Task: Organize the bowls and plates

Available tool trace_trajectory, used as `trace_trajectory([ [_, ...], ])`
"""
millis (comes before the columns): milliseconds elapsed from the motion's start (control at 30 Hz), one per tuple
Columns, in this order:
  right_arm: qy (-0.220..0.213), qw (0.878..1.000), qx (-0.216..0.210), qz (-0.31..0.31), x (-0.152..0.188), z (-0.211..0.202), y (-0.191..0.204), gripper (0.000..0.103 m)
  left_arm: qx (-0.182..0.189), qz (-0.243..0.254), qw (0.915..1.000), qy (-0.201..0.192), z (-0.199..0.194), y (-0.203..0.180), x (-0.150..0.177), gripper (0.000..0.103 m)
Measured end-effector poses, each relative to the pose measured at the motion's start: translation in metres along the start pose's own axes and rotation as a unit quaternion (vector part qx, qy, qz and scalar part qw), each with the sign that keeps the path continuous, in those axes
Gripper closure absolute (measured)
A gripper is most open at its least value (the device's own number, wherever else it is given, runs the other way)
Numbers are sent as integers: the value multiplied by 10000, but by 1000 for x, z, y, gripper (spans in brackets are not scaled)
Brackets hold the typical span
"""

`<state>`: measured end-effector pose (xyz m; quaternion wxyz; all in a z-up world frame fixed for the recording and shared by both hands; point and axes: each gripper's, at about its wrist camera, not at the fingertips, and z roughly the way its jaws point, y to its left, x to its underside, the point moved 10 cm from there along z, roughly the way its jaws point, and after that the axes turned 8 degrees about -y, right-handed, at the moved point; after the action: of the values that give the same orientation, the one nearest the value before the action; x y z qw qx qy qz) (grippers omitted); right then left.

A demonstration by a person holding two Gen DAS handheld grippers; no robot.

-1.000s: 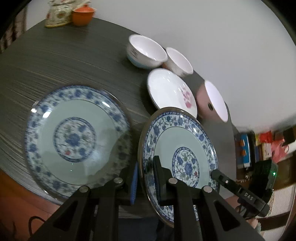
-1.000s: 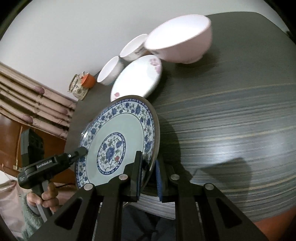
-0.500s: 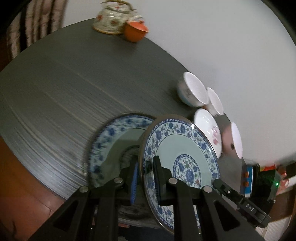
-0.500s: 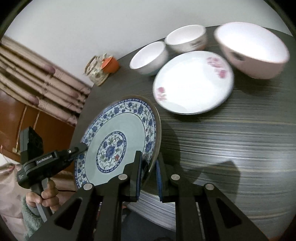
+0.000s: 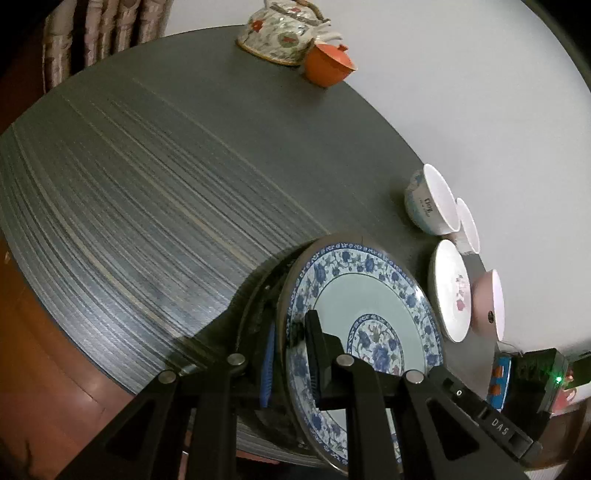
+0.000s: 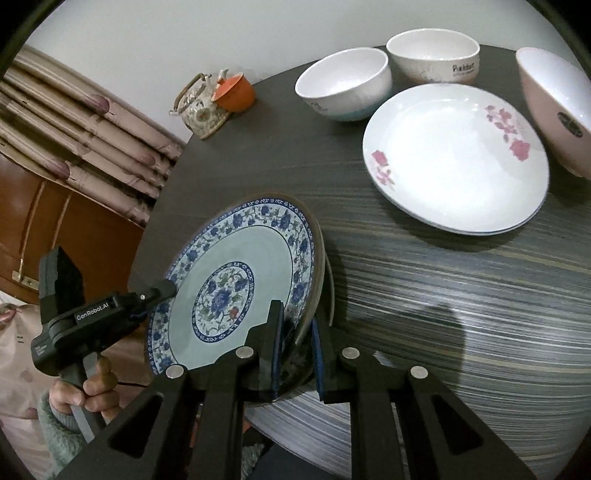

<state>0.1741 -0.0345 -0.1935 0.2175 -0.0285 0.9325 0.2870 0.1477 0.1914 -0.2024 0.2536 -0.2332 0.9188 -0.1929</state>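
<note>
Three bowls (image 6: 345,83), three plates (image 6: 456,157), one teapot (image 6: 201,109).

Dark wood-grain table (image 5: 155,192) w/ floral teapot (image 5: 284,33) at far edge, orange cup (image 5: 327,68) touching it. Pleated curtain (image 6: 77,125) behind; brown wood panel (image 6: 74,229) below it. White wall (image 5: 461,74) beyond table.

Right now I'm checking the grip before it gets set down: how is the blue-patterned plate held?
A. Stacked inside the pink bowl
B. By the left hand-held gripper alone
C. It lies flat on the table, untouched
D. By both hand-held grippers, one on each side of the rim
D: the left hand-held gripper and the right hand-held gripper each clamp the rim of the blue-patterned plate.
</note>
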Motion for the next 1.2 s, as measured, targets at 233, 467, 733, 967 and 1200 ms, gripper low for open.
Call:
trace_trajectory([
  [233,92,9999,68,-31,5,15,5,87,-110,-52,9999,78,4,7,2,89],
  [467,214,9992,295,-179,10,23,6,83,-165,-134,9996,162,12,6,4,87],
  [733,351,9971,563,-382,15,27,12,65,-293,57,9995,142,16,0,6,83],
  [967,182,9951,687,-689,7,25,26,50,-420,250,9987,118,20,-4,9,82],
  [1200,145,9968,570,-540,15,23,22,50,-589,475,9971,41,22,-7,10,82],
])
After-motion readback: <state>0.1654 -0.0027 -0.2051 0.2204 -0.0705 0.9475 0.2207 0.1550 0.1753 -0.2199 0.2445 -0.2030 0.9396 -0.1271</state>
